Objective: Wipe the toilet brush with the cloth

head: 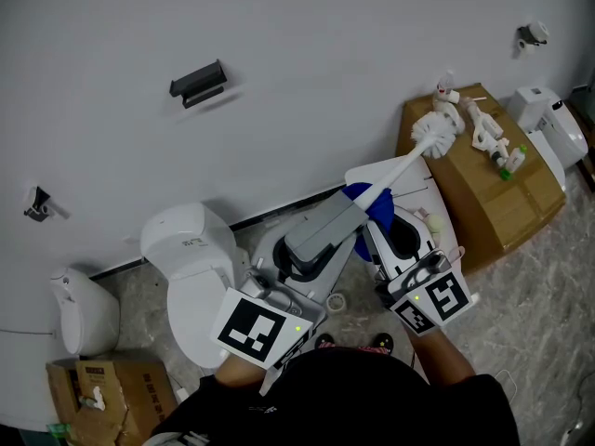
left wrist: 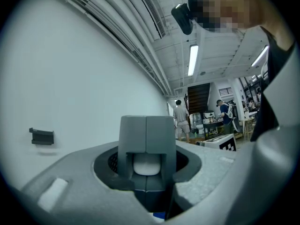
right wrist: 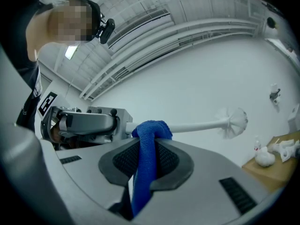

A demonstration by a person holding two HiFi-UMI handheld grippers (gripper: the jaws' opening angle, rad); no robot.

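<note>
Cardboard box (head: 502, 203) near white toilet brush (head: 405, 161)

The right gripper (right wrist: 146, 161) pinches a blue cloth (right wrist: 149, 131) between its jaws, the cloth's top folded over the white brush (right wrist: 201, 124) handle. The bristle head (right wrist: 233, 121) points right, against a white wall (right wrist: 197, 74). The left gripper (right wrist: 86, 123) grips the handle's other end. A box (right wrist: 276, 165) sits lower right

No writing can be read: the small mark on the white toilet cistern (head: 186, 230) is too blurred.
</note>
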